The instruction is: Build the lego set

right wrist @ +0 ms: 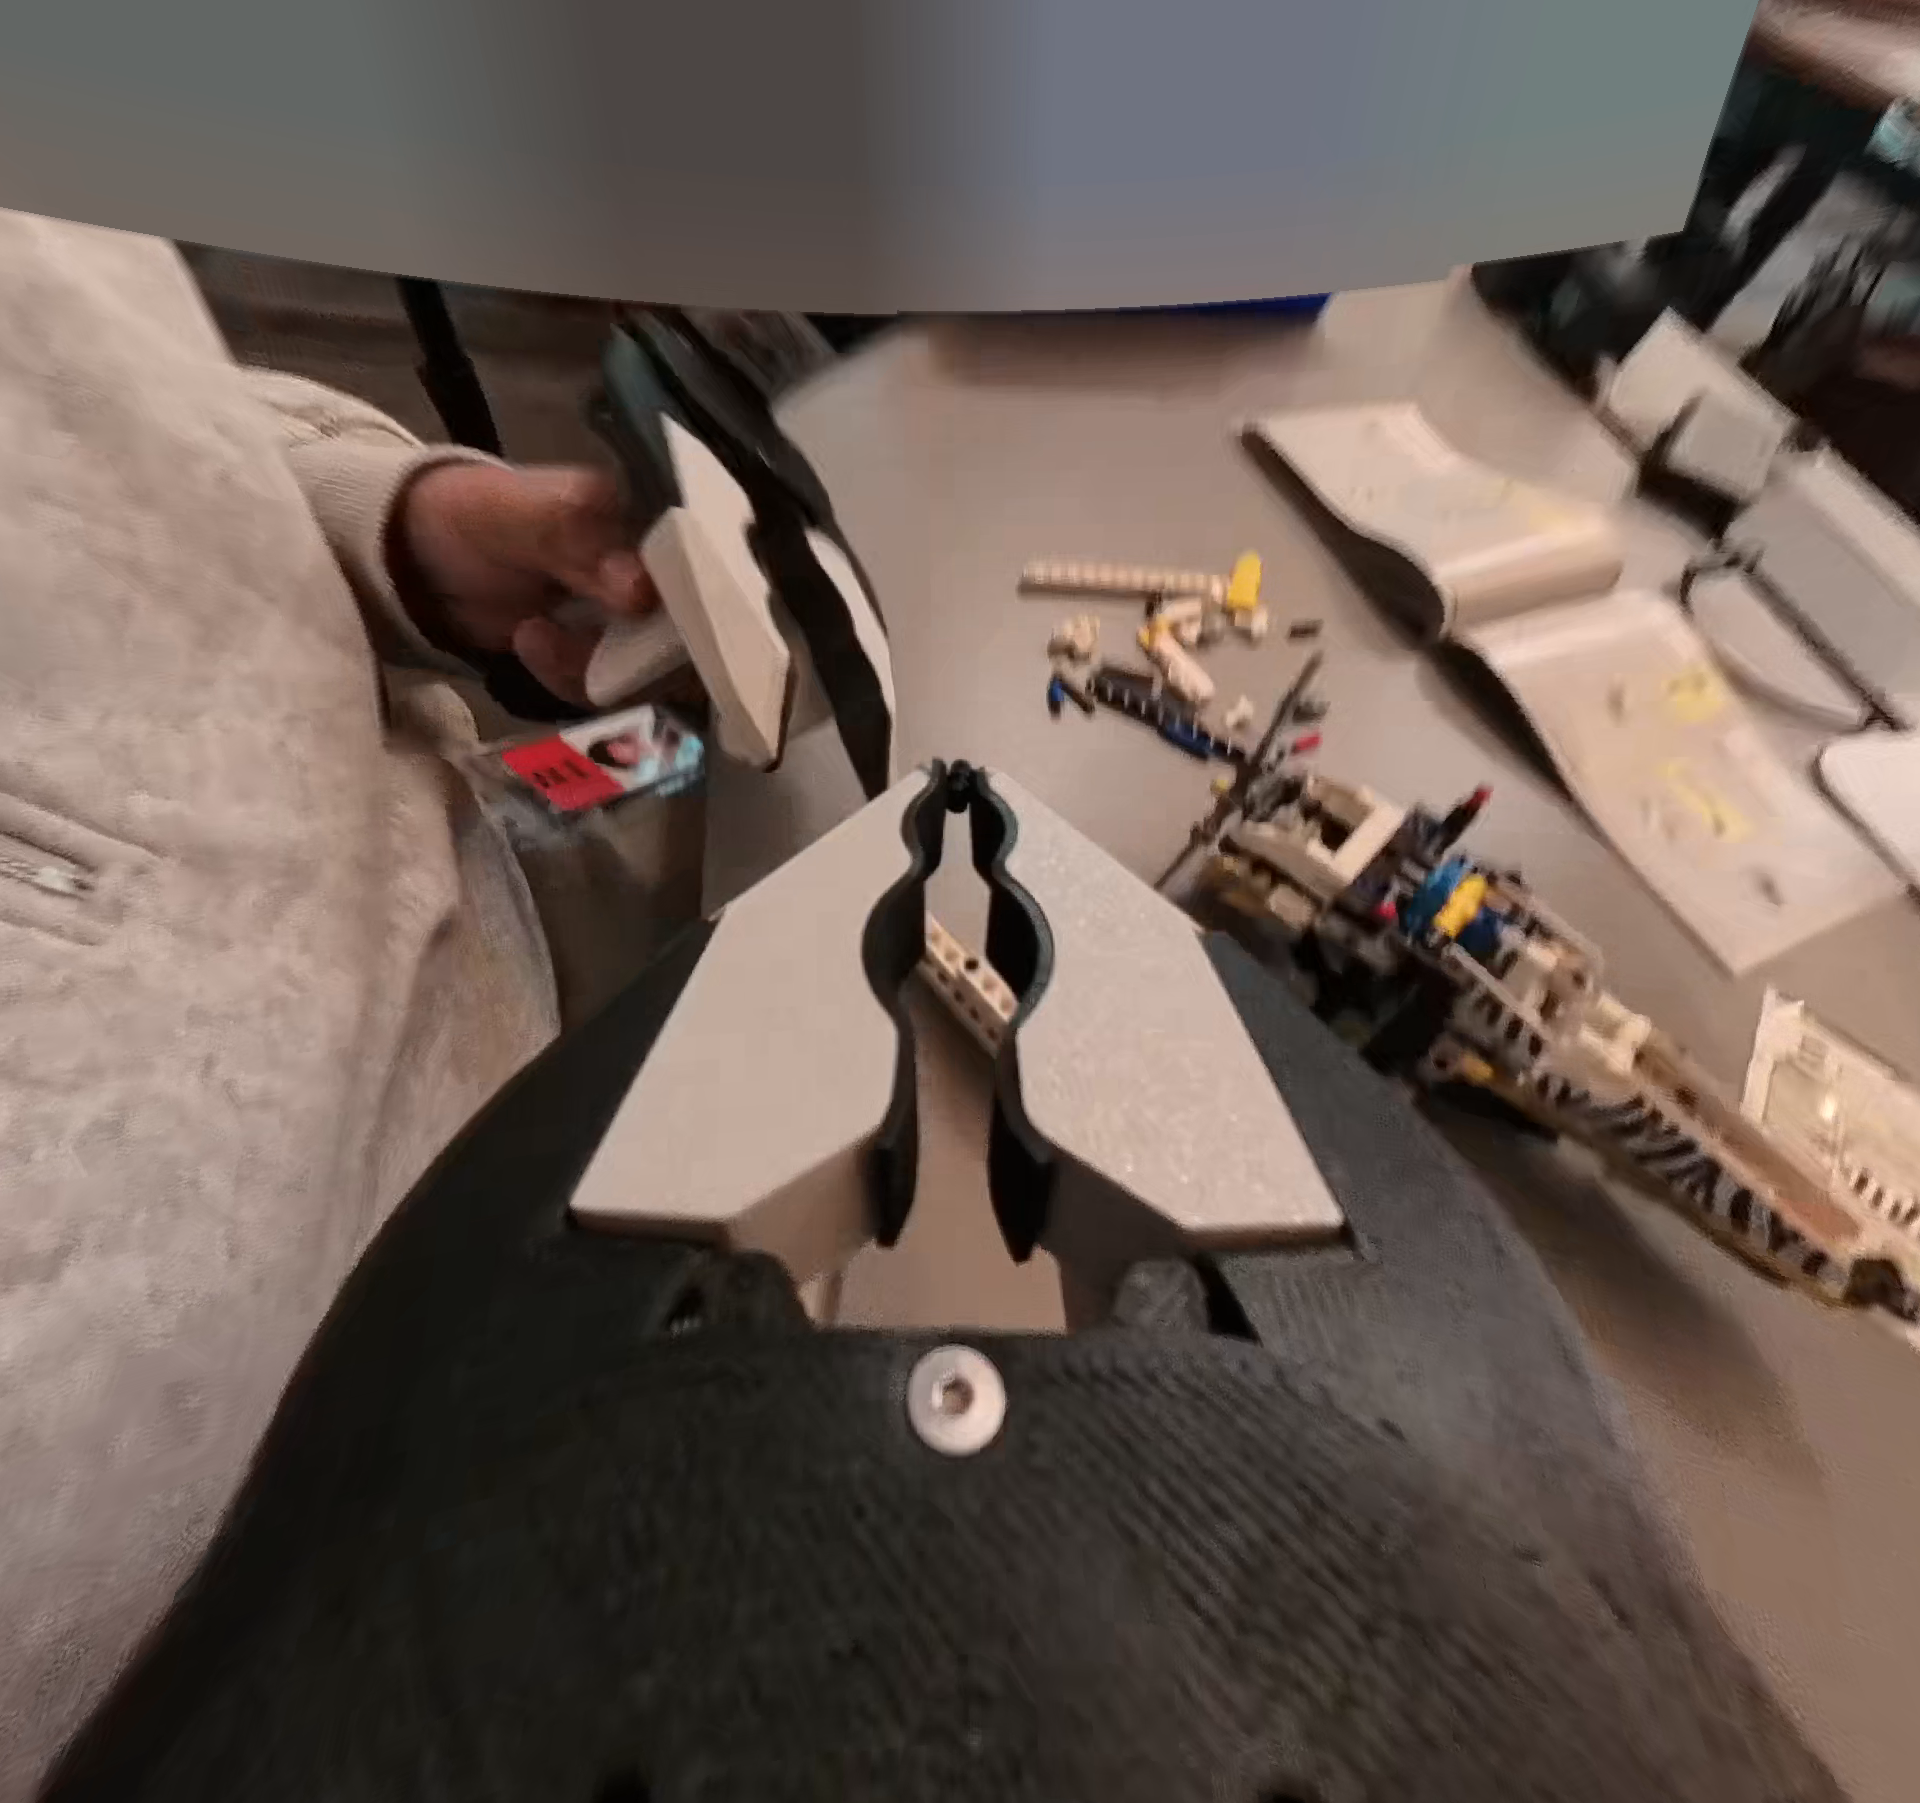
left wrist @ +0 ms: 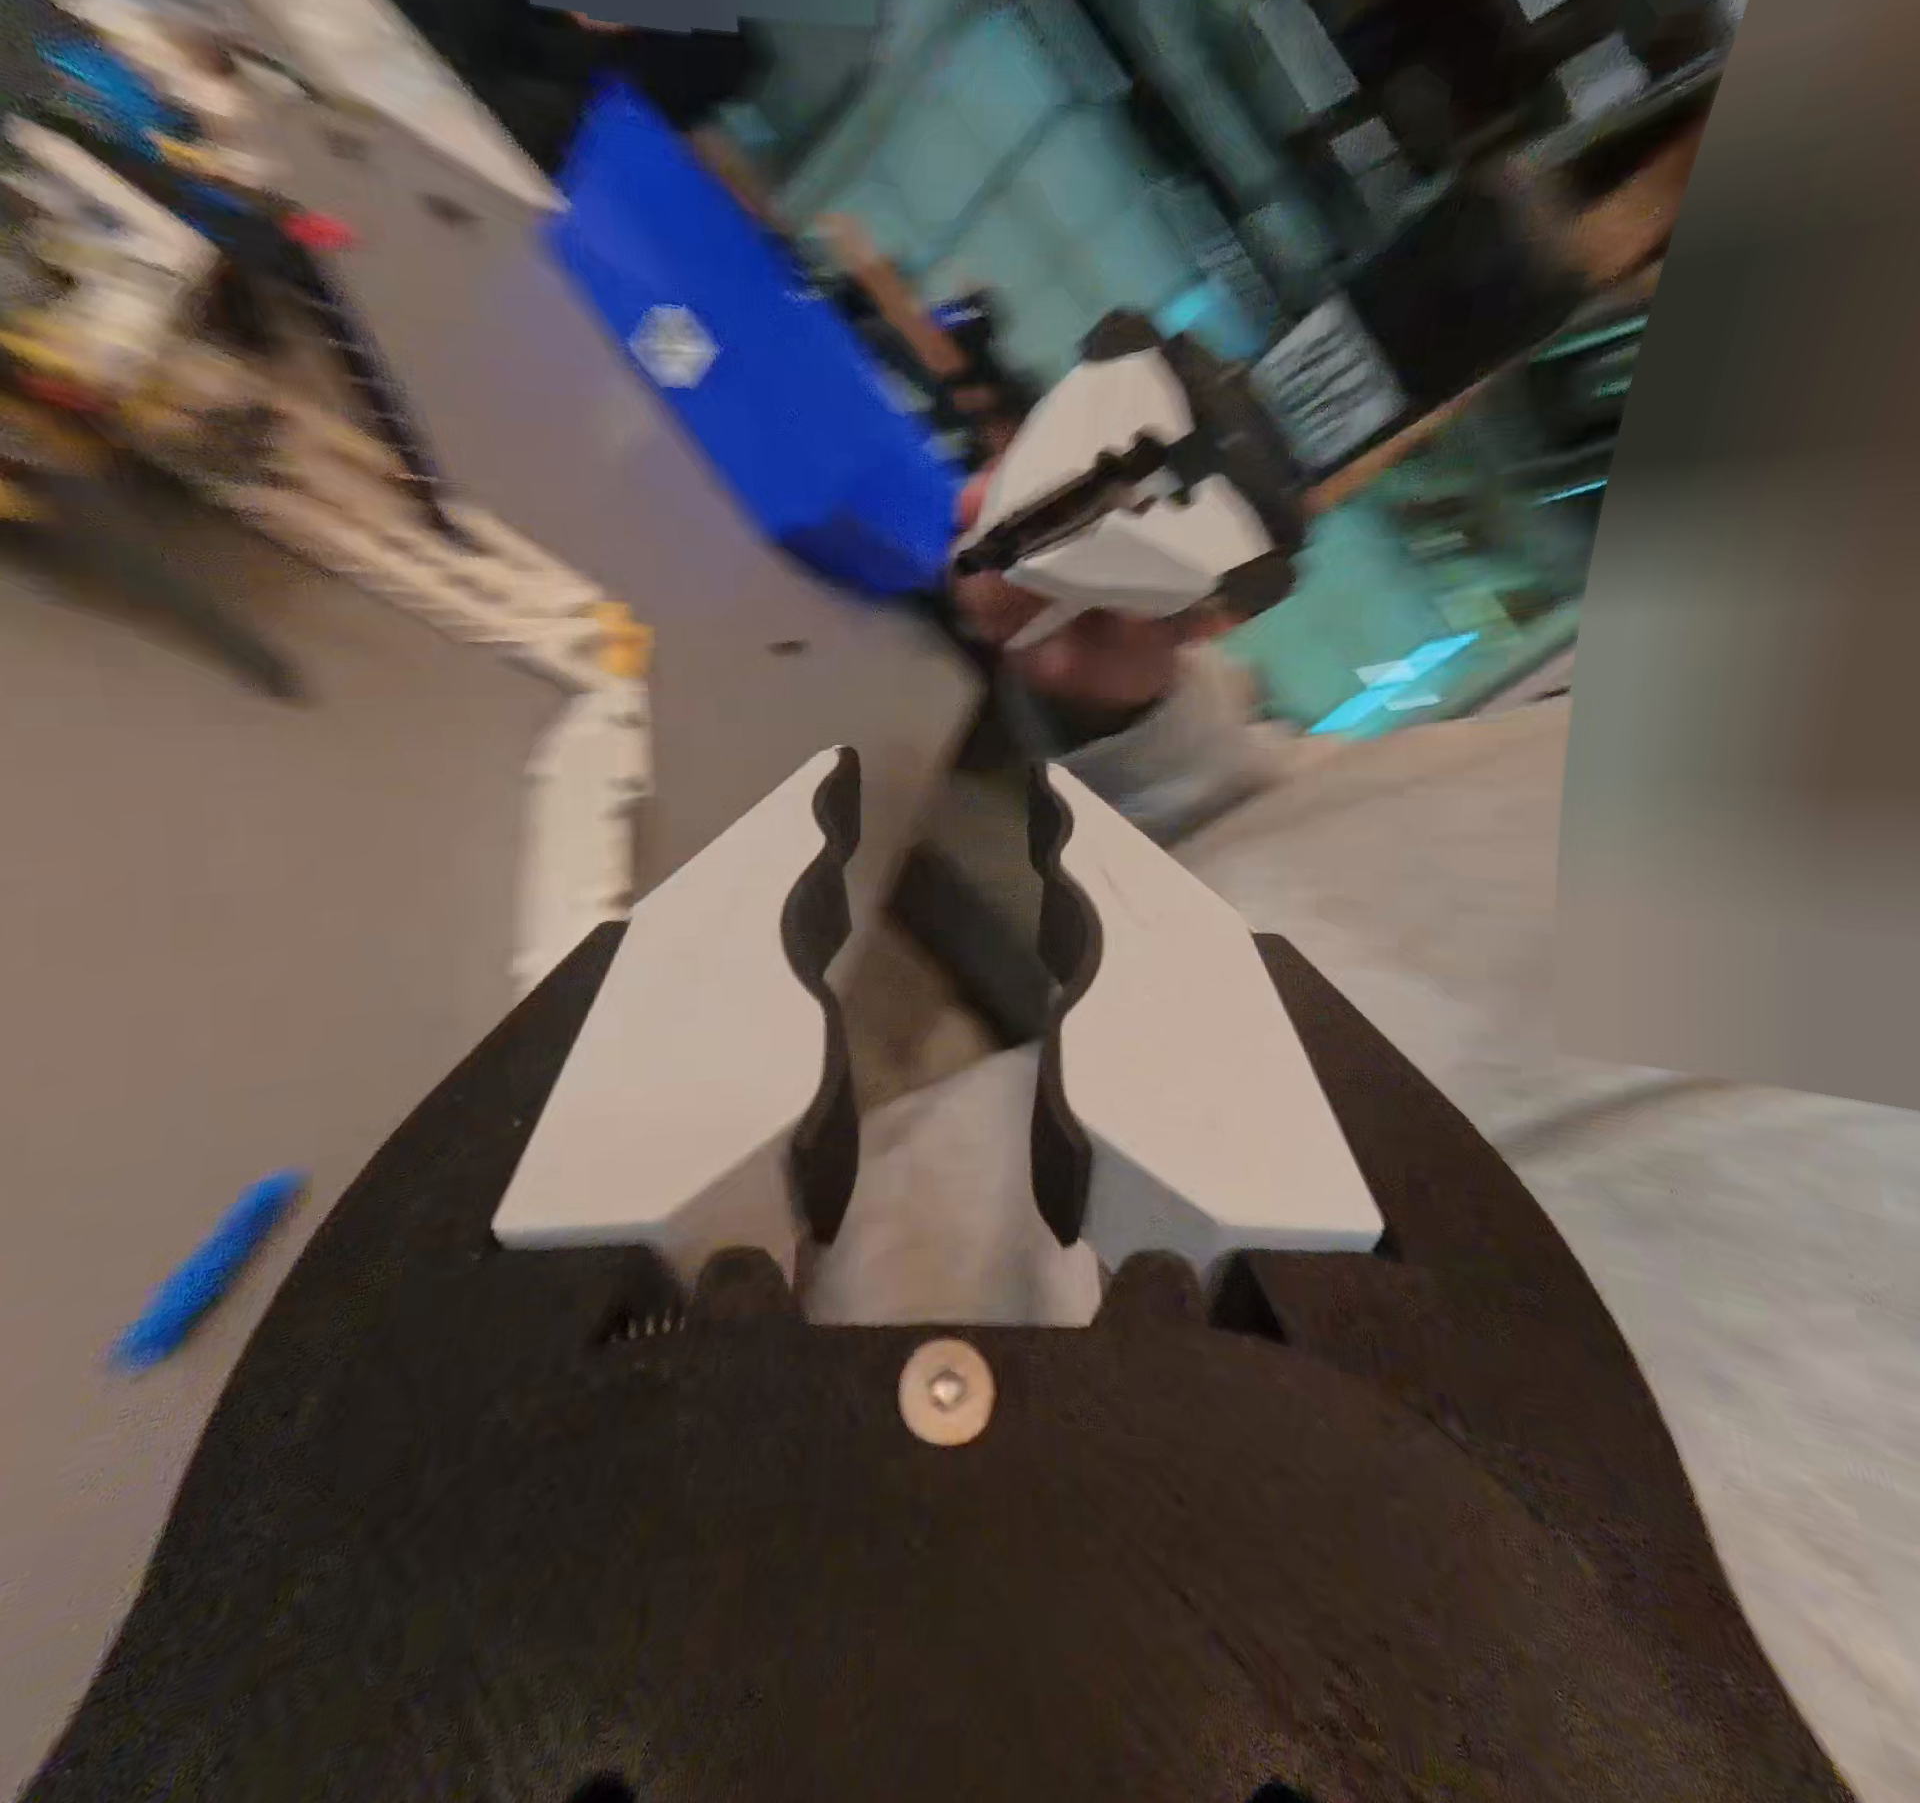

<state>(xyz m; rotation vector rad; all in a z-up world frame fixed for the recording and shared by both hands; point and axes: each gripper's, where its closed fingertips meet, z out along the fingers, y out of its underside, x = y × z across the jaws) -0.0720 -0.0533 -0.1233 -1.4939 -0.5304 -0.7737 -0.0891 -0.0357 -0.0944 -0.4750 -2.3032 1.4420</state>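
Observation:
In the right wrist view my right gripper (right wrist: 956, 774) is shut, pinching a small black piece (right wrist: 957, 769) at its very tips, above the table. A half-built lego model (right wrist: 1403, 912) with white, black, blue and yellow parts lies to its right. Loose lego pieces (right wrist: 1164, 641) lie beyond it. A white beam (right wrist: 966, 984) shows through the gap under the fingers. My left gripper (left wrist: 943, 771) is open and empty in its blurred view; it also shows held in a hand (right wrist: 821, 725). The right gripper (left wrist: 961, 564) shows farther off.
An open instruction booklet (right wrist: 1507, 590) lies at the back right of the grey table (right wrist: 1039, 465). A red and blue card (right wrist: 603, 756) hangs by the person's beige sleeve (right wrist: 208, 714). A blue bin (left wrist: 748, 351) stands beyond the table. A blue piece (left wrist: 208, 1270) lies at the left. Across from one pair of fingers to the other is roughly 4 cm.

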